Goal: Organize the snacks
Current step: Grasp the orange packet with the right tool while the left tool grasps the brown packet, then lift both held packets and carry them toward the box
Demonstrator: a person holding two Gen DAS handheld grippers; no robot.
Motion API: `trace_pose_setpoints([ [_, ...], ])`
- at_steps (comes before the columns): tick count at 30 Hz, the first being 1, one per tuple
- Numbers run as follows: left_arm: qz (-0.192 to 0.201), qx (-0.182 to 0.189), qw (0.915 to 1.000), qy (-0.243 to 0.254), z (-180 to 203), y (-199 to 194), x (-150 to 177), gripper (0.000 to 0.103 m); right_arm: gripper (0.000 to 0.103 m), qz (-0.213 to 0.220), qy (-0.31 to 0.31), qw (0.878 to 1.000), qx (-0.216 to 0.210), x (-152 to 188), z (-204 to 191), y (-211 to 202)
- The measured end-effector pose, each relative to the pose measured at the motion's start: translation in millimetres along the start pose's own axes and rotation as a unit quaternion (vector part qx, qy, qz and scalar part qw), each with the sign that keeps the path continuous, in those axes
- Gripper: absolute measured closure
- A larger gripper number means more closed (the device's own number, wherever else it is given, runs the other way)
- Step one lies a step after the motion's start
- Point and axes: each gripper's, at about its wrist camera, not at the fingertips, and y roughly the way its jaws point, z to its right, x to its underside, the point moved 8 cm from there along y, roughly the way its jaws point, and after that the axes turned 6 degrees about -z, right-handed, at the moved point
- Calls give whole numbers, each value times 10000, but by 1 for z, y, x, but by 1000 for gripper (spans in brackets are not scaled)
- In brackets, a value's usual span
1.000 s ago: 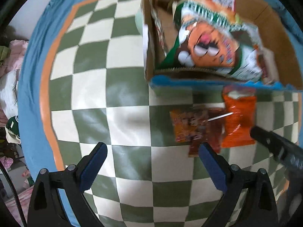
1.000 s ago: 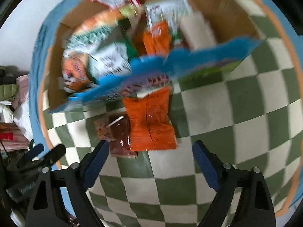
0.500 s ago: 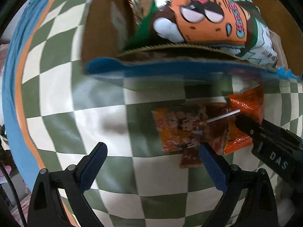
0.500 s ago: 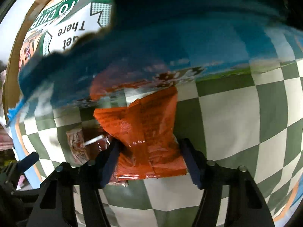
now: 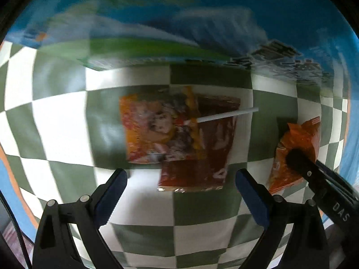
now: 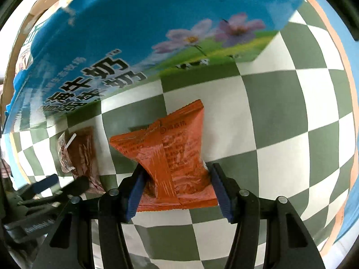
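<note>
An orange snack packet point(image 6: 170, 143) lies on the green-and-white checked cloth point(image 6: 280, 116). My right gripper point(image 6: 177, 174) is shut on it, the blue pads pinching its crumpled lower half from both sides. In the left wrist view the same orange packet point(image 5: 296, 143) sits at the right under a black finger point(image 5: 314, 172) of the right gripper. My left gripper point(image 5: 180, 174) is open just above a printed orange packet point(image 5: 154, 130) and a dark red packet point(image 5: 213, 148). A white lollipop stick point(image 5: 226, 114) lies across them.
A cardboard box with a blue printed side point(image 6: 134, 33) stands just behind the packets and fills the top of both views, blurred box wall point(image 5: 179, 22) included. The cloth's orange and blue border point(image 6: 350, 89) runs along the right. The left gripper point(image 6: 51, 183) shows at lower left.
Both grippers have come down close to the cloth. The right gripper's jaws narrowed onto the orange packet, which now sits apart to the right of the other two packets.
</note>
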Motion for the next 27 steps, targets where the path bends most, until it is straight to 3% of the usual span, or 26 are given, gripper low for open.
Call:
trace_pose_setpoints([
  [3,261,-153,9995,18,4,6,-8,8,37,-110,104,9999,-41,-4,8,4],
  [6,464,-373,9982,-10,6,8,-7,23,35,-169,117,9998,-43,-8,14,9],
  [7,519,-398,9979,-11,11,9,-2,37,35,-185,84,9998,-2,-12,11,8],
  [8,572,-441,9974,19,13,6,1,42,35,-184,15,9998,56,-12,11,9],
  [13,523,-326,9981,-67,15,5,21,44,41,-54,-65,10000,-30,-1,9,6],
  [23,174,-197,9996,-133,21,36,92,44,42,-407,-124,9991,3,74,19,21],
  [24,-301,308,9985,-351,30,39,104,43,42,-430,-134,9990,3,76,18,21],
  [27,-410,381,9978,-349,37,44,111,41,42,-465,-206,9987,52,91,14,21],
])
